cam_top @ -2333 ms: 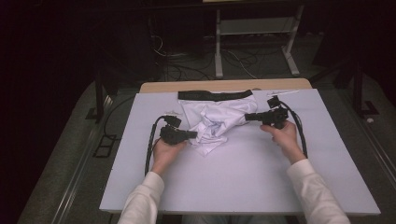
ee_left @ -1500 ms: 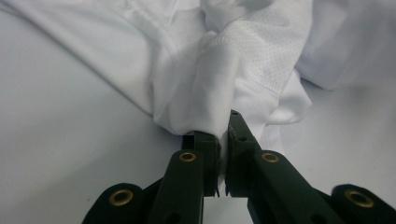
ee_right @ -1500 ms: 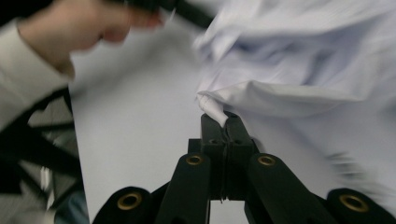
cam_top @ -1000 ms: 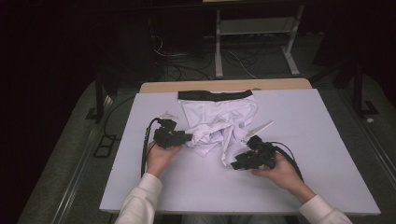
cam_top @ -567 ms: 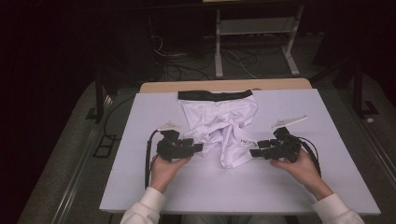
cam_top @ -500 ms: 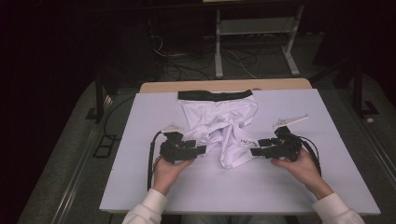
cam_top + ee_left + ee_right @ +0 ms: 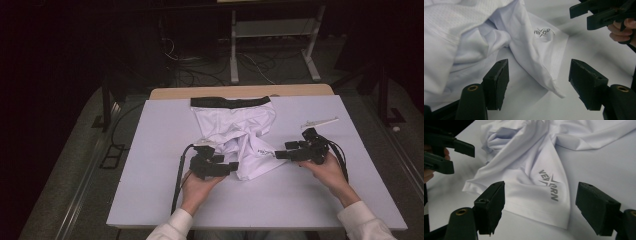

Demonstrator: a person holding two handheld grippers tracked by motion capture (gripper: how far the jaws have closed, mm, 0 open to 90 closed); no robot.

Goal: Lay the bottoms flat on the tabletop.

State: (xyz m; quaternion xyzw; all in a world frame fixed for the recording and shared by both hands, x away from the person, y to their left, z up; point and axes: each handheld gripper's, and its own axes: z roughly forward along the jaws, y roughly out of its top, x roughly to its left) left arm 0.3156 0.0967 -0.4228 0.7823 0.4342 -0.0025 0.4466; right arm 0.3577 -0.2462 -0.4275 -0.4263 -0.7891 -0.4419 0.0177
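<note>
White shorts (image 7: 239,135) lie crumpled on the table (image 7: 150,165) in the high view, black waistband (image 7: 230,101) at 12 o'clock, flat along the far edge, and a loose leg hem at 6 o'clock. The left gripper (image 7: 232,167) sits just beside the hem at its 8 o'clock, jaws pointing toward 3 o'clock. The right gripper (image 7: 279,154) sits just beside the hem at its 3 o'clock, jaws pointing toward 9 o'clock. Each is held in a hand with a white sleeve. A thin pale strip (image 7: 320,122) lies on the table at 12 o'clock from the right gripper, apart from the garment.

Left gripper view: the left gripper (image 7: 537,83) has its jaws standing wide apart, having just been opening. The pointed hem corner of the shorts (image 7: 499,37) lies on the table between them; neither pad touches the cloth. The right gripper (image 7: 599,12) shows at 1 o'clock, jaws parted.

Right gripper view: the right gripper (image 7: 540,206) likewise has its jaws wide apart, having just been opening. The hem with a grey printed logo (image 7: 550,185) lies between the pads, free of both. The left gripper (image 7: 456,155) shows at 10 o'clock, jaws parted and holding nothing.
</note>
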